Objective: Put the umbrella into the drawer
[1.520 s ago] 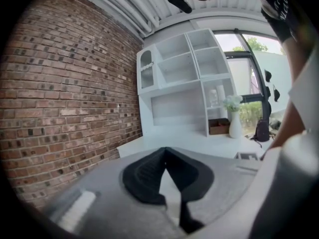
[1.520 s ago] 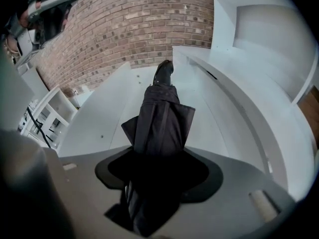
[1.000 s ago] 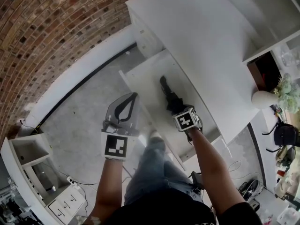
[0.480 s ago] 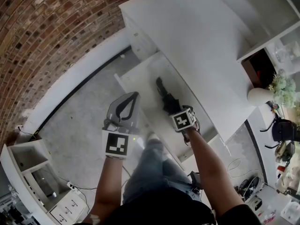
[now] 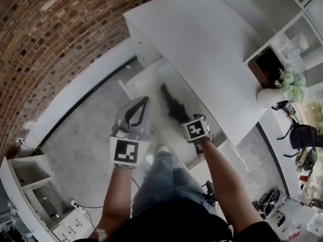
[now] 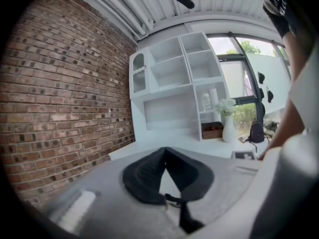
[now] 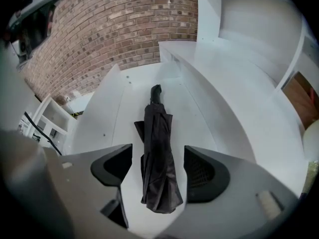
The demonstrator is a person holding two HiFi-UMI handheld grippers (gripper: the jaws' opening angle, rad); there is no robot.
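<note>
I take the long white counter [image 5: 212, 49] as my mark. Left of it in the head view a red brick wall [image 5: 55, 39] rises, with a white skirting [image 5: 75, 92] at its foot. Grey floor [image 5: 86, 135] lies between the wall and the counter. At the counter's back stands a white shelf unit [image 6: 174, 78], and beside that a window [image 6: 244, 68] gives daylight. Above the counter I see a ribbed white ceiling [image 6: 149, 4]. A small white cabinet [image 5: 30, 175] sits well apart from the counter.

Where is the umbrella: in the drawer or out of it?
In. The umbrella lies flat on the white floor of the open drawer, between its side walls.
</note>
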